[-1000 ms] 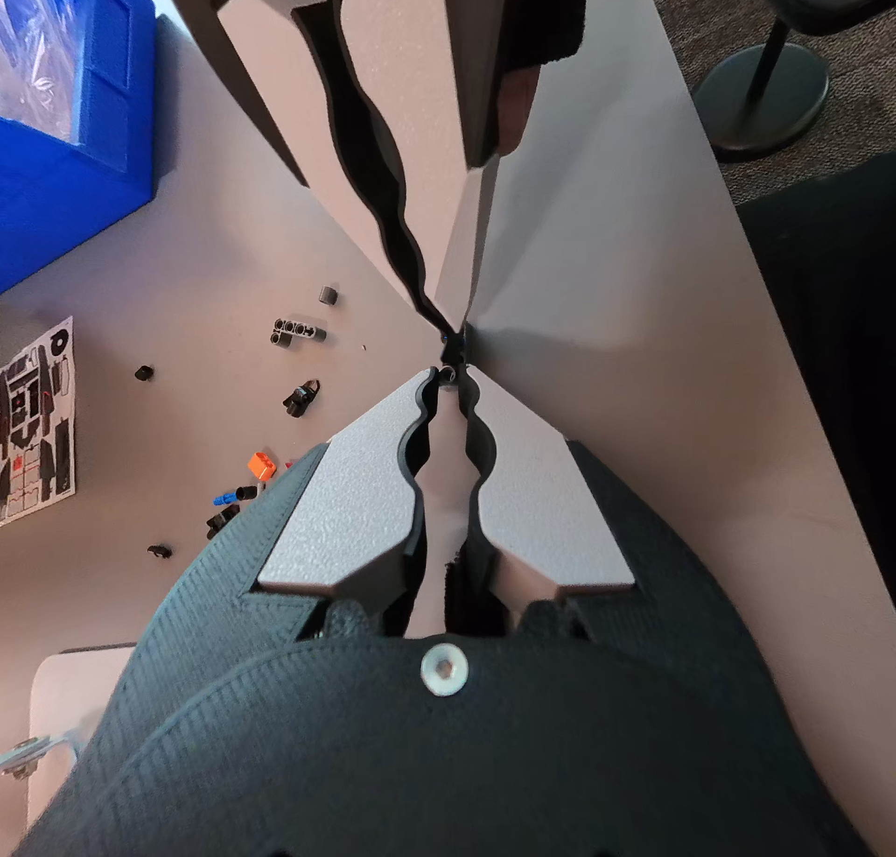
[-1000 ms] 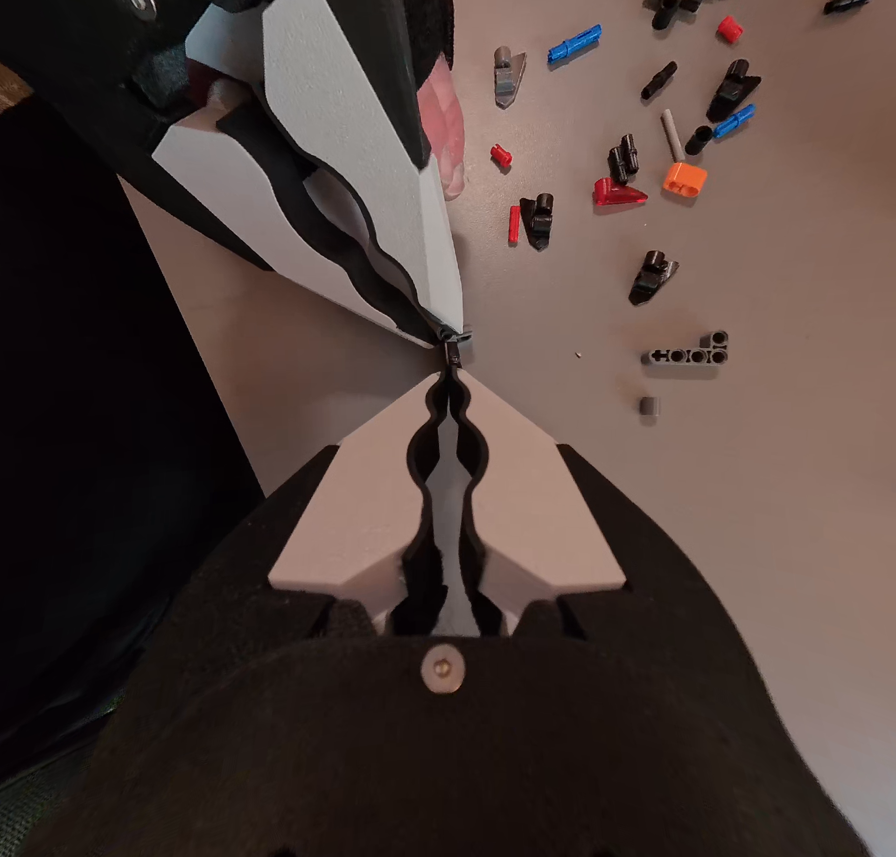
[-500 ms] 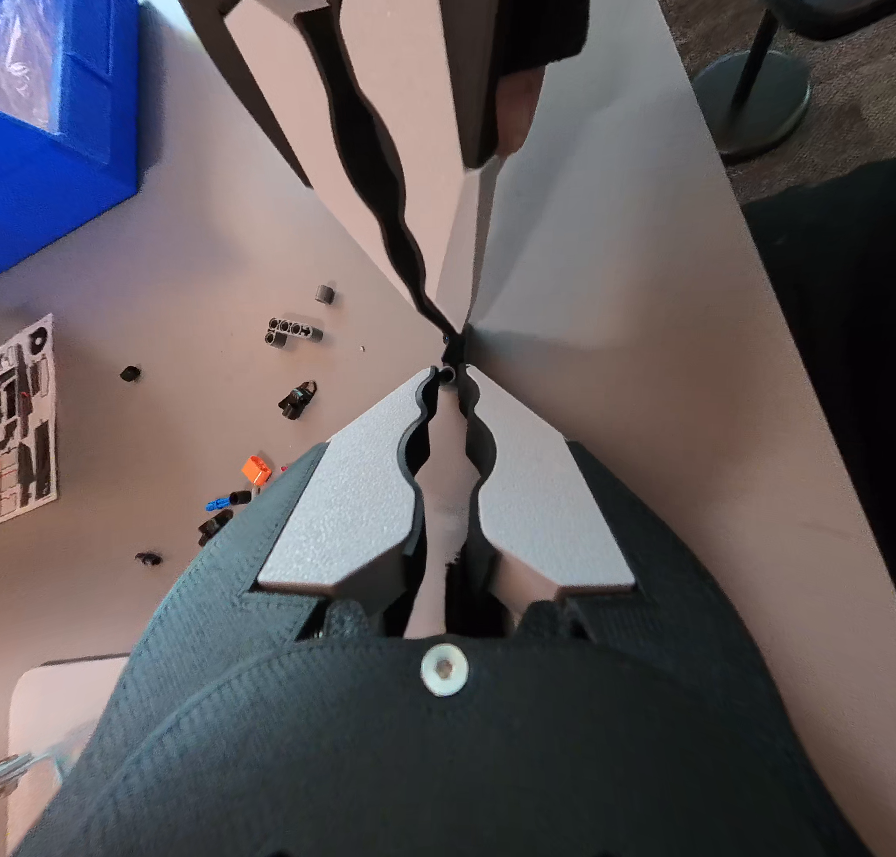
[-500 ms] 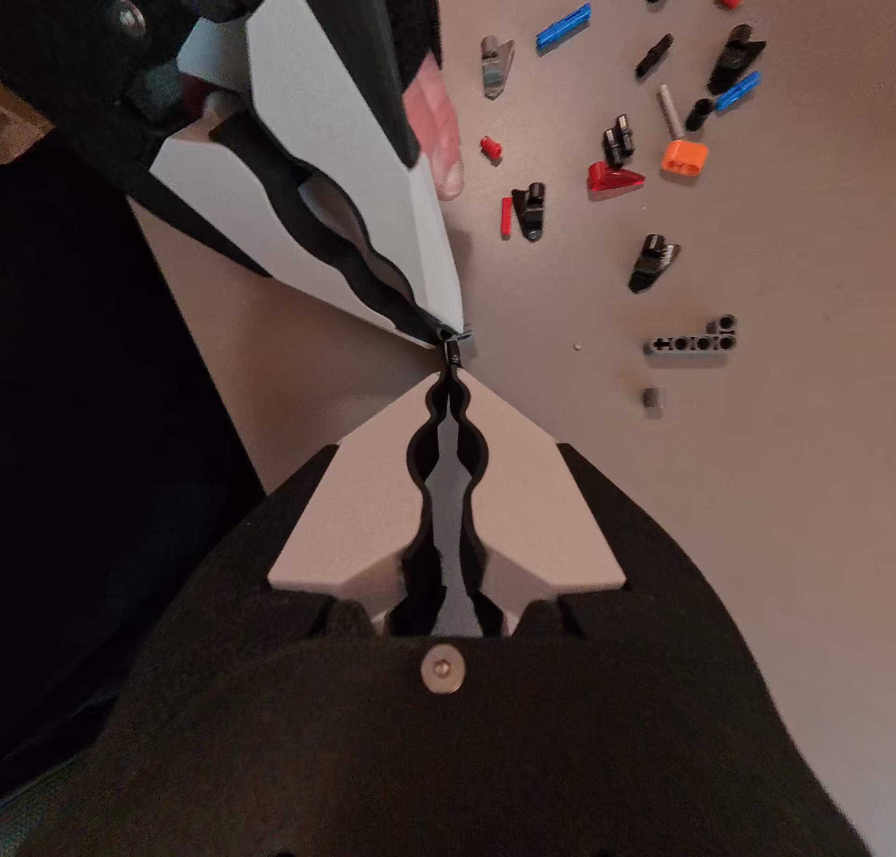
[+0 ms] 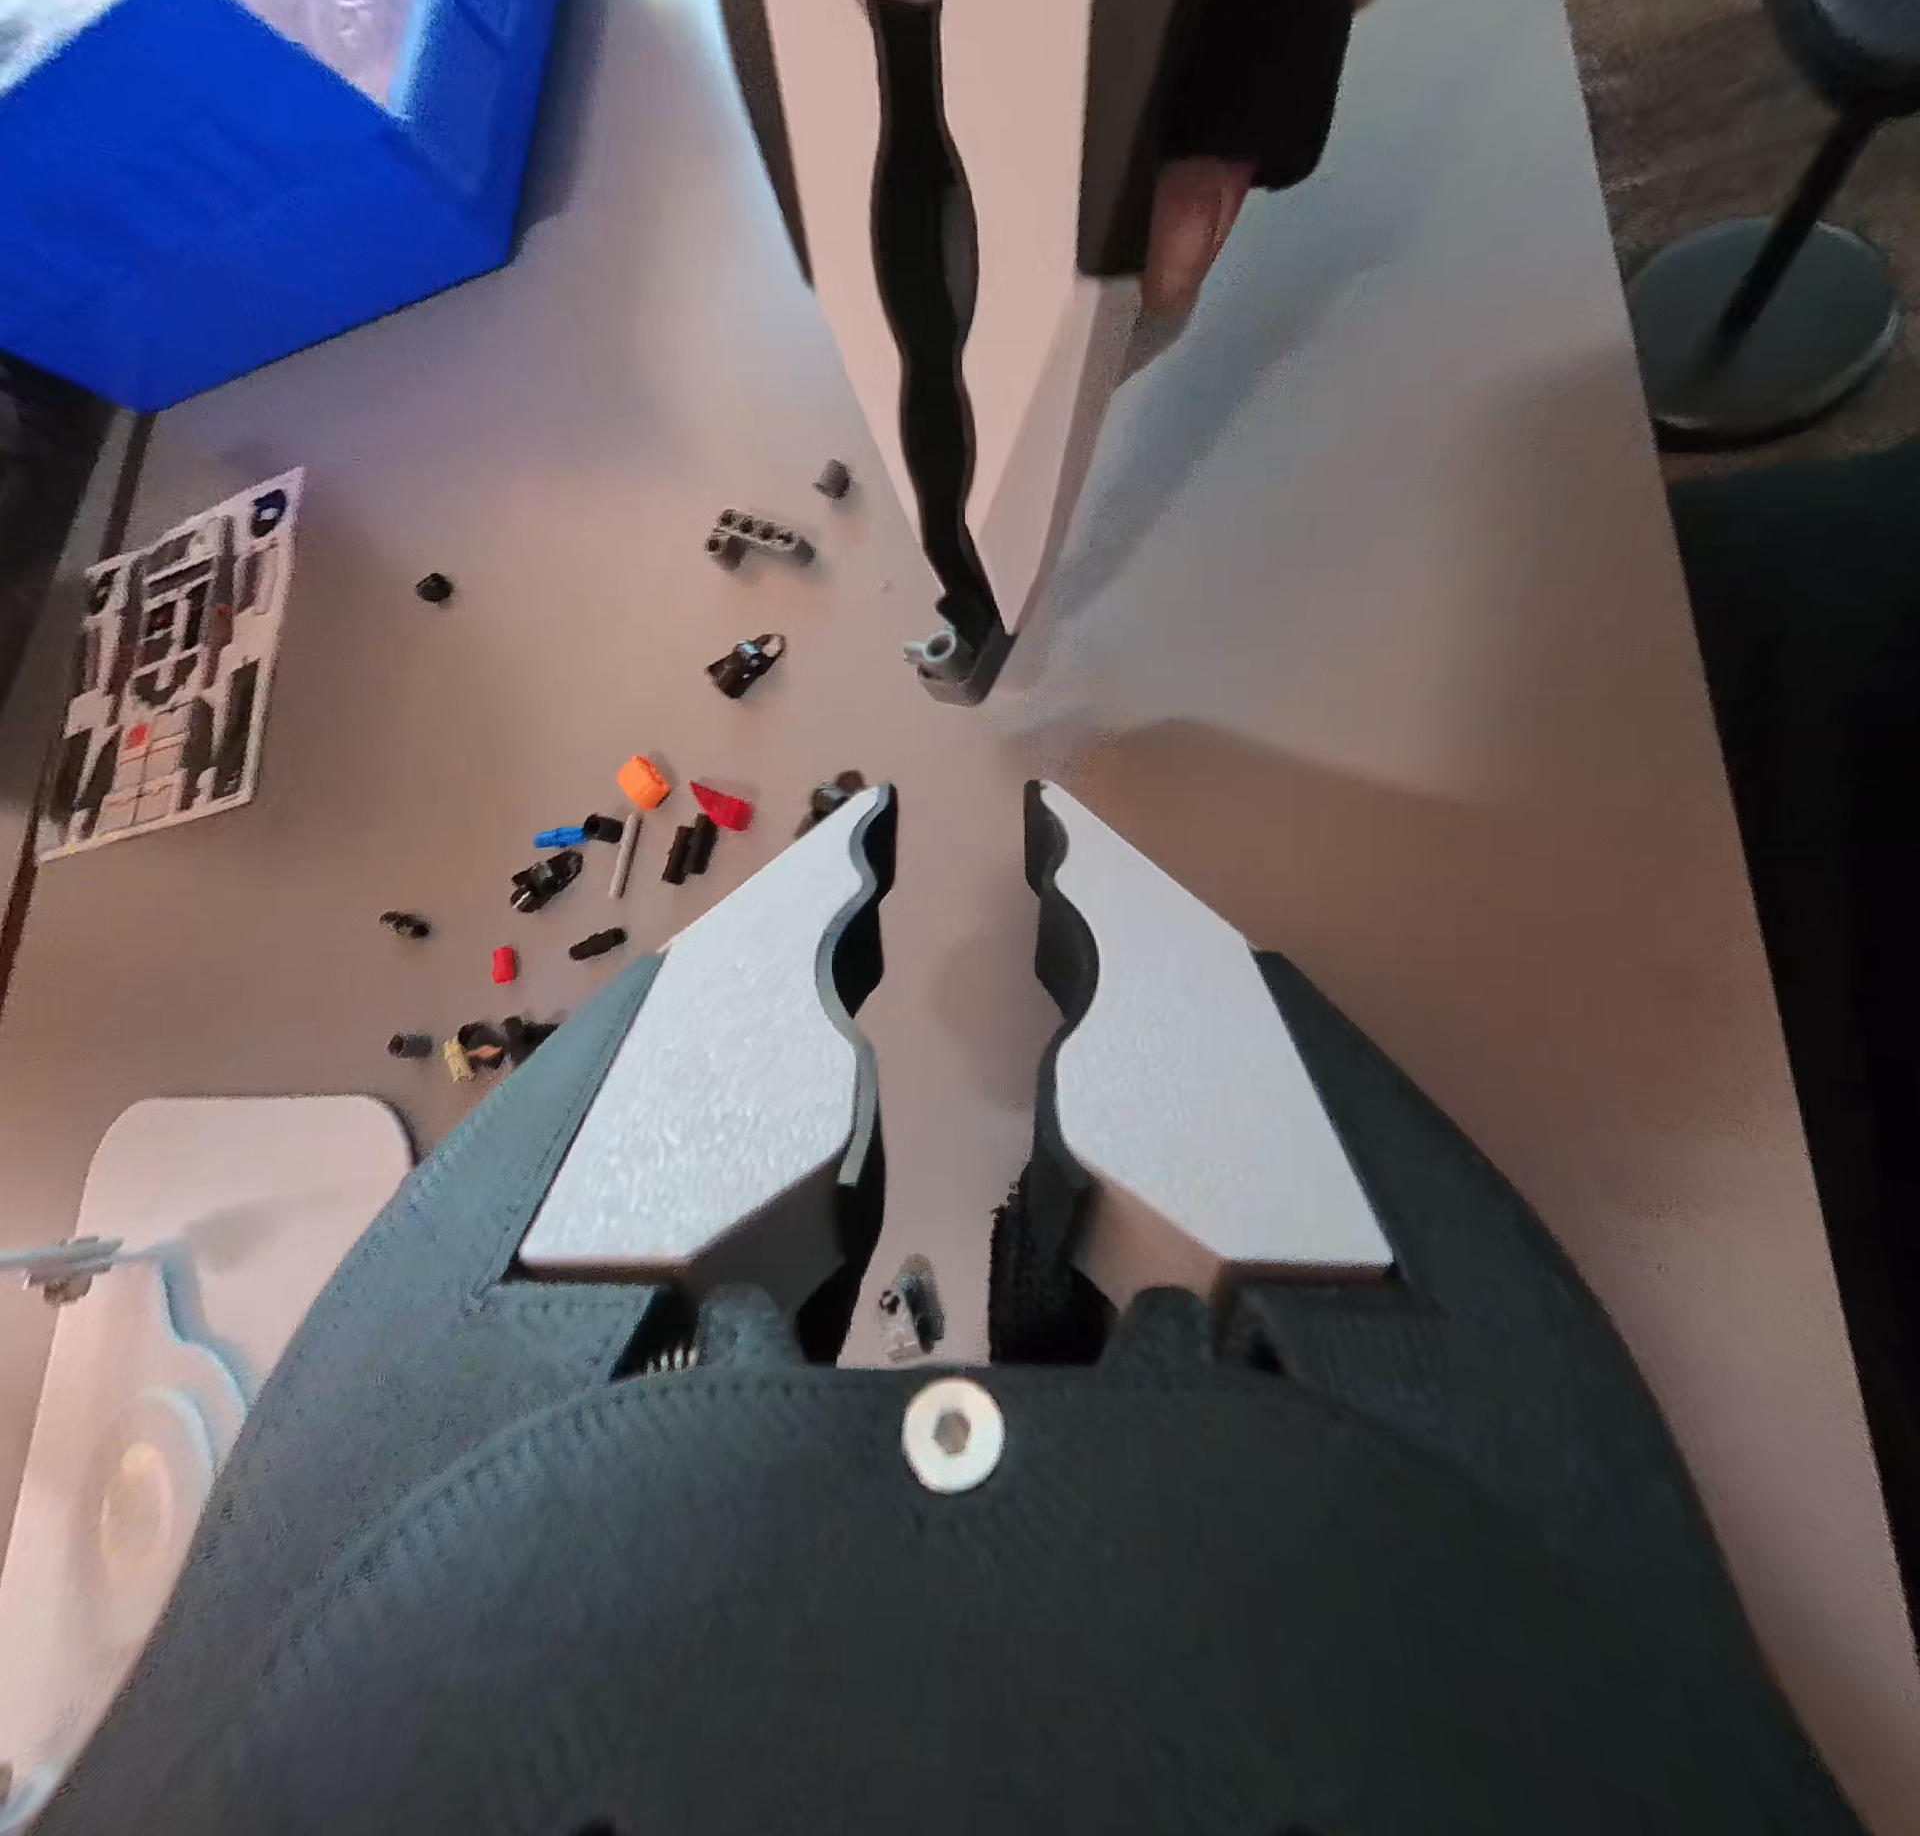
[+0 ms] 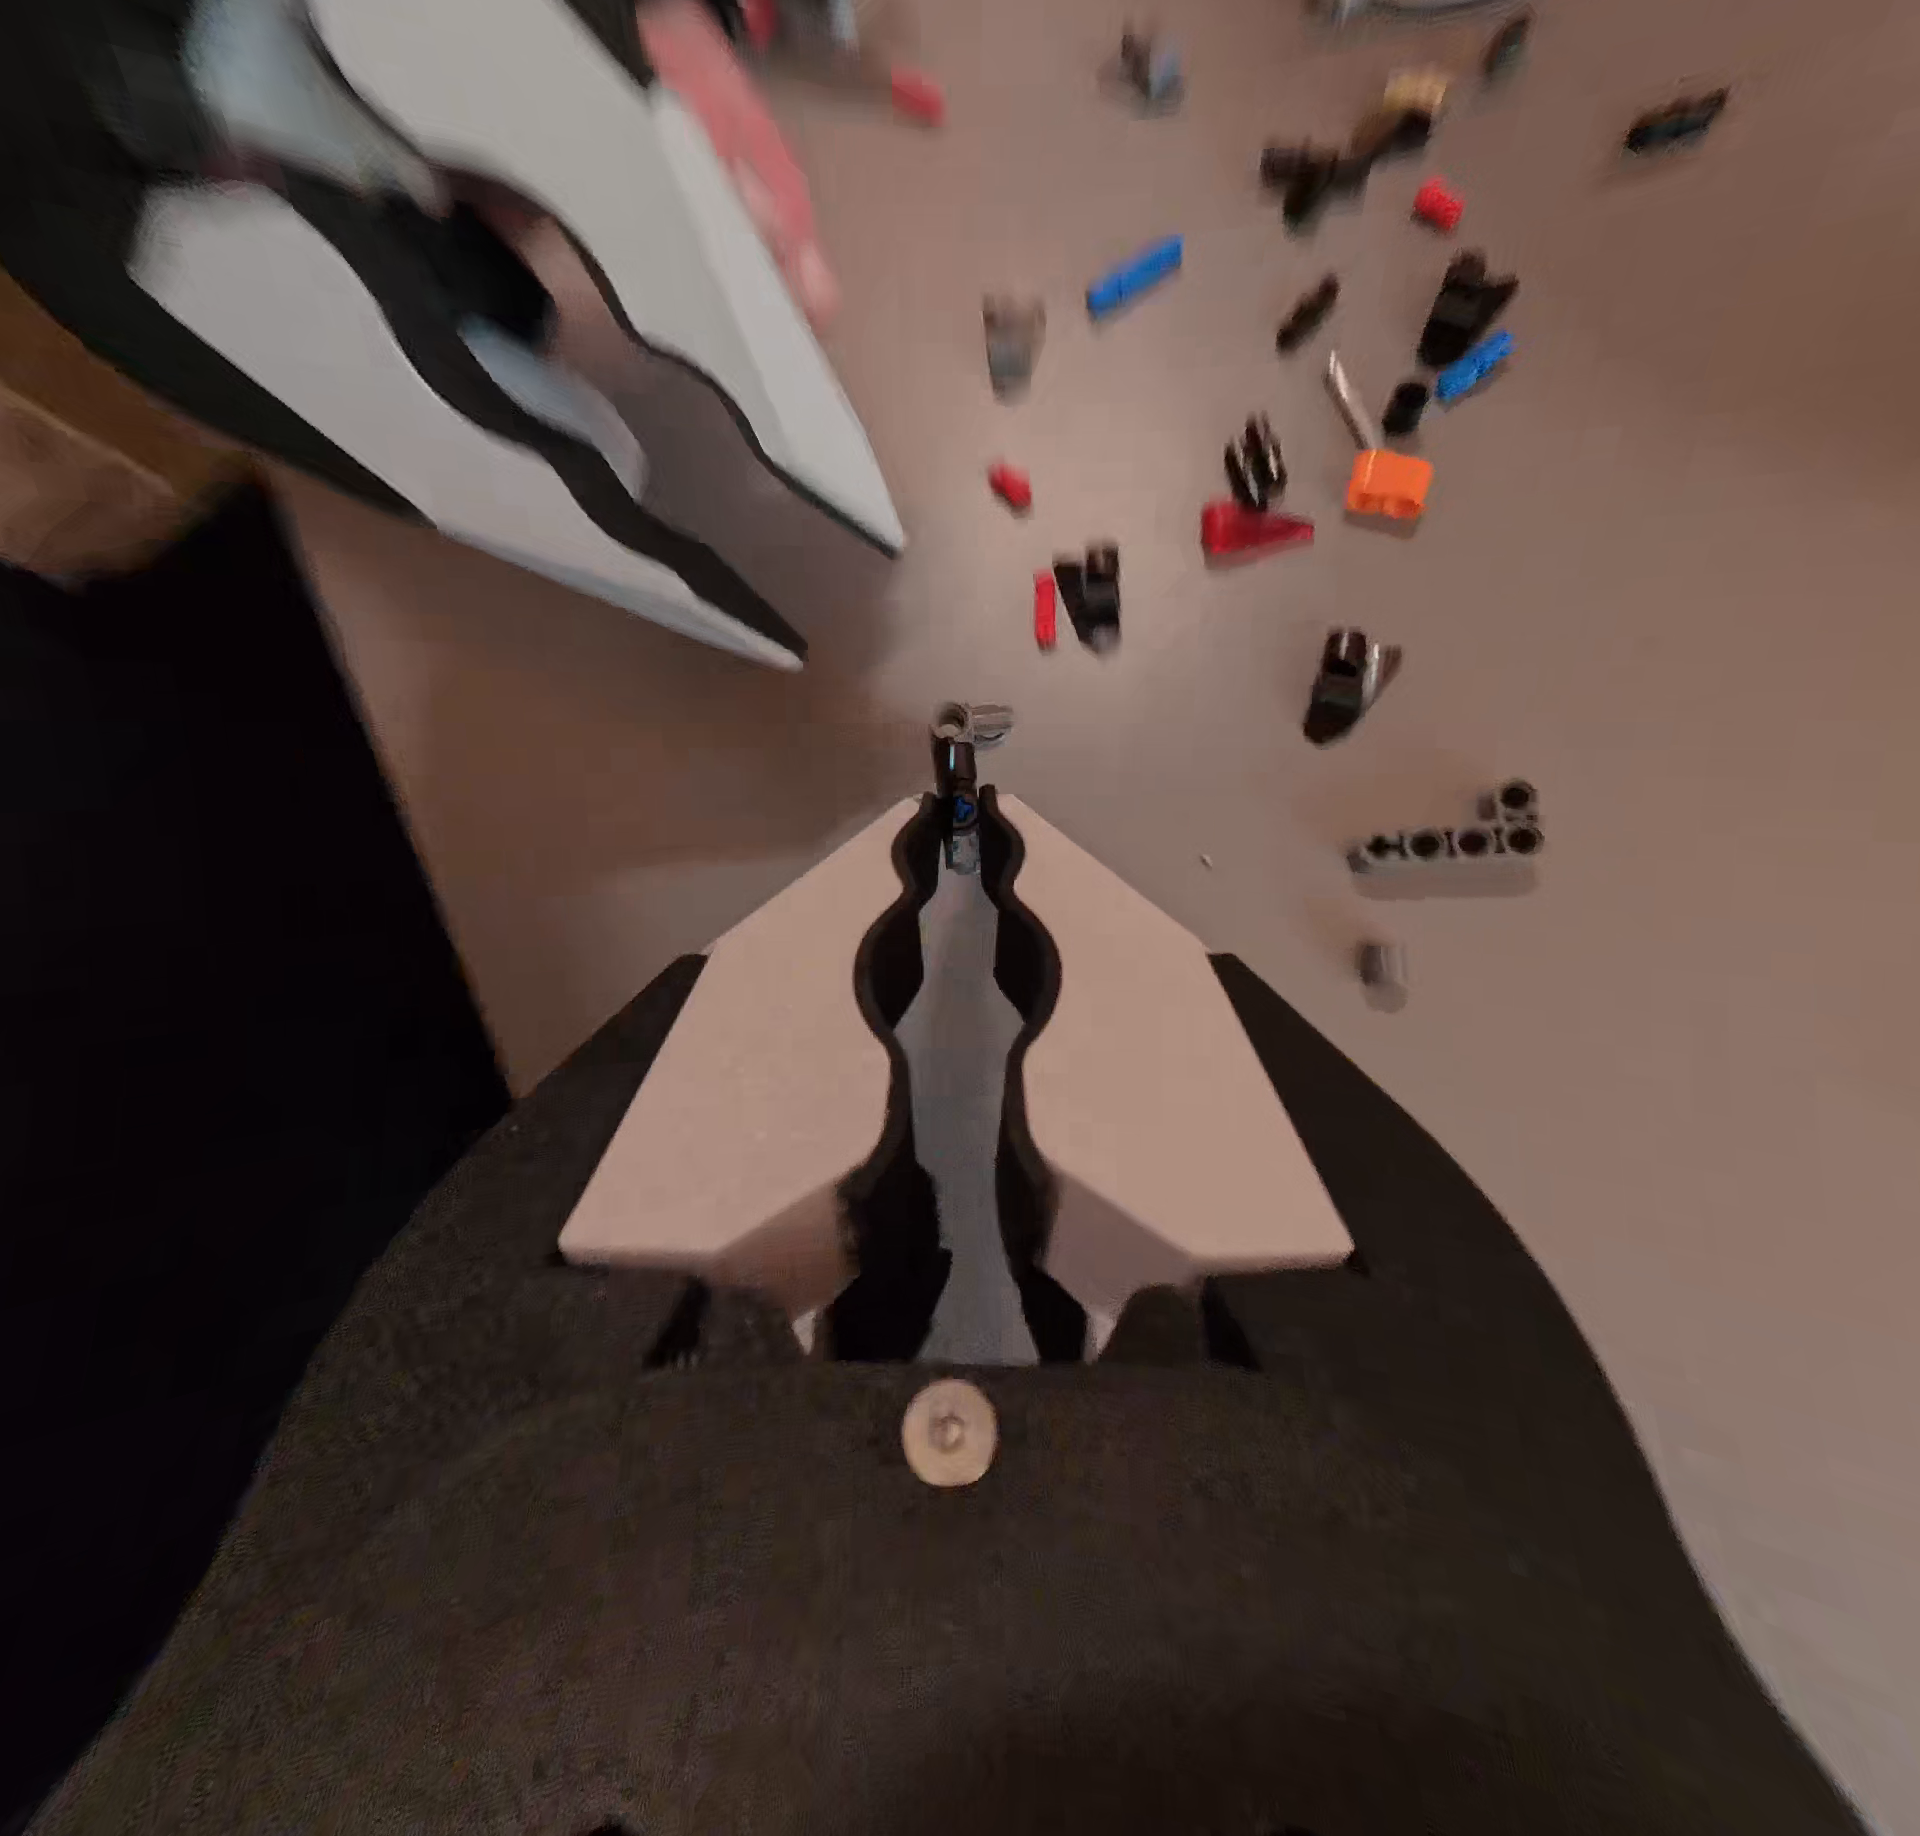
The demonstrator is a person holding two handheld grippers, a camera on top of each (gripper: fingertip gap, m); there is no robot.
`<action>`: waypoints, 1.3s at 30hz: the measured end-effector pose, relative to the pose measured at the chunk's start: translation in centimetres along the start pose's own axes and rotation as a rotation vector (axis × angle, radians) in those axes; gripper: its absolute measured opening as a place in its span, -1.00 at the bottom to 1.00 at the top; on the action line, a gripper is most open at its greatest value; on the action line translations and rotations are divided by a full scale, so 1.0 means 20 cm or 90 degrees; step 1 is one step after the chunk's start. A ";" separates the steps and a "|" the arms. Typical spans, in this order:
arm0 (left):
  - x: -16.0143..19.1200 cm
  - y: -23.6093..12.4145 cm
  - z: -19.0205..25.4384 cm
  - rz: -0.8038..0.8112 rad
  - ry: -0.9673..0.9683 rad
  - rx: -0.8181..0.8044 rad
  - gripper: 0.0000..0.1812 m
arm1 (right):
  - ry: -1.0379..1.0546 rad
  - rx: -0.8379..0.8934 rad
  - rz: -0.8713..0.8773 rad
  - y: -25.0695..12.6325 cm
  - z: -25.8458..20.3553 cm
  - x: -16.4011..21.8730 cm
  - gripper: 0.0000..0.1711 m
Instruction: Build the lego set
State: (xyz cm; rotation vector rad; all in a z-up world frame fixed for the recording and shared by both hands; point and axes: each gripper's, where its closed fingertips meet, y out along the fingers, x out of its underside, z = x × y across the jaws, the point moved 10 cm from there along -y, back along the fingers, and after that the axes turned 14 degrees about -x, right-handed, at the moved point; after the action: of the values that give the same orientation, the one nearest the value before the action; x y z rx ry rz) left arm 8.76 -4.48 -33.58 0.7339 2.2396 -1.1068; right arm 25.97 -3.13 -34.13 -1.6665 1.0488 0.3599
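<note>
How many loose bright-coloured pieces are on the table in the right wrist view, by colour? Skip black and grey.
Red pieces: 5 (one near the top edge is blurred)
Blue pieces: 2
Orange pieces: 1
Total: 8

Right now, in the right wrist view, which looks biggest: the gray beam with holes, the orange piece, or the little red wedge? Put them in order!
Largest to smallest, as they look:
1. gray beam with holes, clearly the longest
2. red wedge
3. orange piece

The wedge and orange piece look close in size; the wedge is a bit longer, the orange one chunkier. Blur makes that pair unsure.
</note>
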 end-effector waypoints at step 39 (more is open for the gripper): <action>-0.12 -0.52 -0.24 0.118 0.106 -0.203 -0.80 | -0.056 -0.397 0.292 -0.01 -0.11 -0.52 -0.90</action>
State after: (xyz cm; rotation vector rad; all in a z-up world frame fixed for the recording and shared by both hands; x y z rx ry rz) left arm 2.59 -6.49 -23.90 0.9009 2.3532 -0.6009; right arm 19.59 -0.35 -25.95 -1.9050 1.3353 1.1447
